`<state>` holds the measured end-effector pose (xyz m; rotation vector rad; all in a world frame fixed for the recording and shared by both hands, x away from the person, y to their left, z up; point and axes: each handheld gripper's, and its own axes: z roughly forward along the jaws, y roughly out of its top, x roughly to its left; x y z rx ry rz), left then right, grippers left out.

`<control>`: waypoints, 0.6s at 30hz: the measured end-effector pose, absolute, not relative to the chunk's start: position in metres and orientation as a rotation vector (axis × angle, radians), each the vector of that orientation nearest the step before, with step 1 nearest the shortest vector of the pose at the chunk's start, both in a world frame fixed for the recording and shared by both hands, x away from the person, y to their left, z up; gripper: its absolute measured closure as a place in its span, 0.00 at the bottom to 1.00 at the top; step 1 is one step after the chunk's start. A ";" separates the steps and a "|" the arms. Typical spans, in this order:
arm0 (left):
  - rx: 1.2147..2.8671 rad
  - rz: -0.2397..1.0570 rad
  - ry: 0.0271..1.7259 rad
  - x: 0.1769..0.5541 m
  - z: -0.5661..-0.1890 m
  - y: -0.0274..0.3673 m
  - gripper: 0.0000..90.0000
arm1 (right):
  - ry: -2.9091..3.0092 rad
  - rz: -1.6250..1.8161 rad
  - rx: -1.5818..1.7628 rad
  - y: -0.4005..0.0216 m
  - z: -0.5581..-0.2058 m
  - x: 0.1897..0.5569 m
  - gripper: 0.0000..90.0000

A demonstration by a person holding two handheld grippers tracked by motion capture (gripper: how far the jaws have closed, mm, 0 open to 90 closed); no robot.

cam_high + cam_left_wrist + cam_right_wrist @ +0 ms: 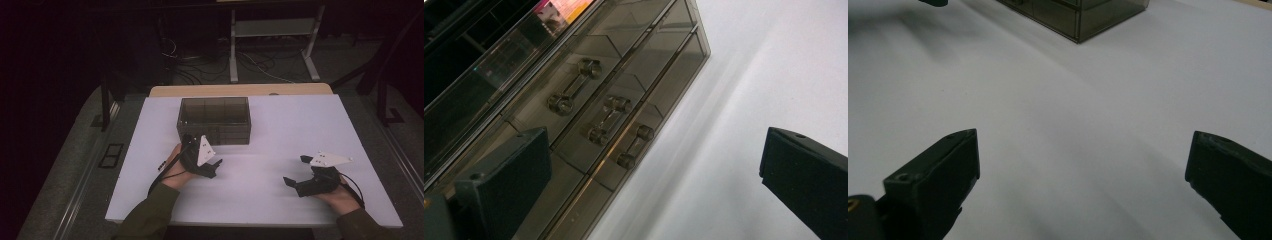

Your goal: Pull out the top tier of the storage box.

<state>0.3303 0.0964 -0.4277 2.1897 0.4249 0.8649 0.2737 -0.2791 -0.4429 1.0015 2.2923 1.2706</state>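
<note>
A smoky see-through drawer box (pixel 214 120) stands at the middle back of the white table (pixel 280 130). My left gripper (pixel 202 149) is just in front of the box, tilted, with its jaws wide open and nothing between them. In the left gripper view the box front (pixel 589 150) shows three drawers with bar handles, the nearest handle (pixel 635 146) lying close ahead of my left gripper (pixel 654 150). My right gripper (pixel 296 170) hovers low over bare table at the front right, open and empty. In the right gripper view my right gripper (pixel 1083 145) faces white tabletop, with the box corner (pixel 1083 15) far off.
Beyond the table's far wooden edge (pixel 240 90) lie cables (pixel 200 65) and a metal stand (pixel 272 45) on the dark floor. Bare white surface lies between the two grippers and to the right of the box.
</note>
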 end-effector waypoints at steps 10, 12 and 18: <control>2.201 0.918 0.395 0.328 -0.428 0.095 0.00 | 2.293 1.271 1.002 -0.279 -0.443 0.274 0.01; 2.199 0.934 0.386 0.328 -0.429 0.094 0.00 | 2.293 1.272 1.003 -0.279 -0.443 0.274 0.01; 2.205 0.971 0.364 0.326 -0.428 0.093 0.00 | 2.293 1.271 1.003 -0.279 -0.443 0.274 0.01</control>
